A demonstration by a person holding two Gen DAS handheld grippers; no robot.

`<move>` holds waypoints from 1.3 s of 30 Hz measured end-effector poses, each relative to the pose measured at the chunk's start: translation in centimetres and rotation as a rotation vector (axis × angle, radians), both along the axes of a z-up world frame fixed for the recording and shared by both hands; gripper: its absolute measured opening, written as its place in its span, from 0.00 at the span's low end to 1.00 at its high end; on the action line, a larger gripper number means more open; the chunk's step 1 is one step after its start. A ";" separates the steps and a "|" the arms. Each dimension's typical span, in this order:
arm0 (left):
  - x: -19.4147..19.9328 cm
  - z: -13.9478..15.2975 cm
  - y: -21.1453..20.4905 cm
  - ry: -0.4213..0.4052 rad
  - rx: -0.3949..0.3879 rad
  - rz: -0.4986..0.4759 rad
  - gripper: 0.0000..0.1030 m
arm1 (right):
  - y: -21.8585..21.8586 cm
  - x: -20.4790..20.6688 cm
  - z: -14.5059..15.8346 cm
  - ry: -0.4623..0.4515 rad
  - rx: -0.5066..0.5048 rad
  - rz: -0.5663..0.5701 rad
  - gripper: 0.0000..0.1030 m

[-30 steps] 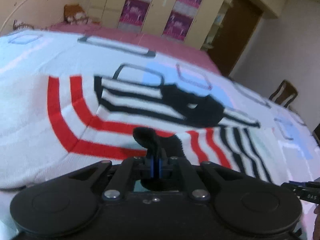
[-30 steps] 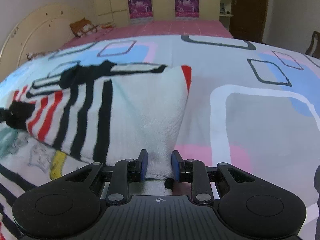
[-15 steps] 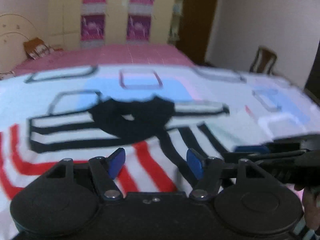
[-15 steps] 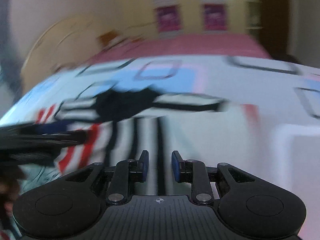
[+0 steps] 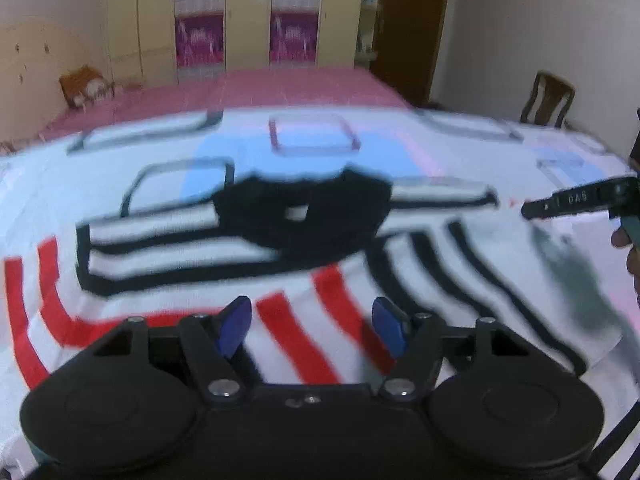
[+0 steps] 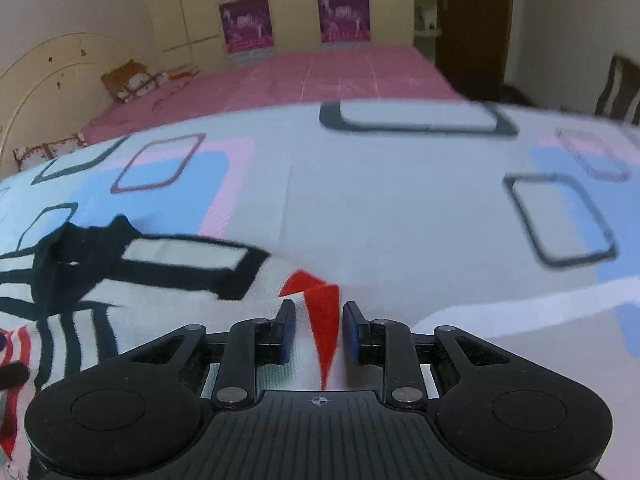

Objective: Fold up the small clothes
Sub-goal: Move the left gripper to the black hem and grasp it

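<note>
Striped sweater [image 5: 304, 280] lies spread flat on the bed [image 6: 400, 208], on a patterned bedspread with blue, pink and grey squares. Garment is white with red and black stripes; its black collar [image 5: 304, 208] sits at the sweater's far edge, toward the pink sheet [image 5: 248, 92] beyond.

Left gripper [image 5: 312, 326] is low over the sweater's near half, above the red stripes. Jaws stand wide apart, blue pads [image 5: 234, 324] showing, nothing between them but the knit below. View is motion-blurred, so contact with the cloth is hard to judge; probably just clear of it.

Right gripper [image 6: 318, 330] is at the sweater's right edge, where a red-tipped corner [image 6: 320, 300] of fabric rises between the pads. Jaws are parted with a gap on both sides of the cloth, not pinching it. In the left wrist view the tip of the right gripper [image 5: 576, 200] shows just beyond the sweater's right edge.

Past the sweater: wardrobe [image 6: 280, 12] with purple panels, curved headboard [image 6: 44, 88], cushion [image 6: 128, 80] on the pink sheet, wooden chair [image 5: 548, 100].
</note>
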State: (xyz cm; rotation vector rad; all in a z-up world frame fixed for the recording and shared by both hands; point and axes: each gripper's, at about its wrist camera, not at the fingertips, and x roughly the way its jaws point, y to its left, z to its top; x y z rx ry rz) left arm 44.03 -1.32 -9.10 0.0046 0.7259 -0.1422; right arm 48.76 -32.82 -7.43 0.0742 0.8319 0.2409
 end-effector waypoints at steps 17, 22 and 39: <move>-3.2 -1.9 -0.3 0.034 0.029 -0.039 0.72 | 3.1 -11.9 -0.4 0.008 -0.068 0.122 0.25; -3.7 -0.8 0.1 0.029 0.056 -0.015 0.71 | 4.2 -12.8 0.1 -0.012 -0.117 0.142 0.25; -7.4 0.7 6.9 0.001 -0.014 0.183 0.92 | 5.1 -14.9 1.1 -0.014 -0.096 0.076 0.66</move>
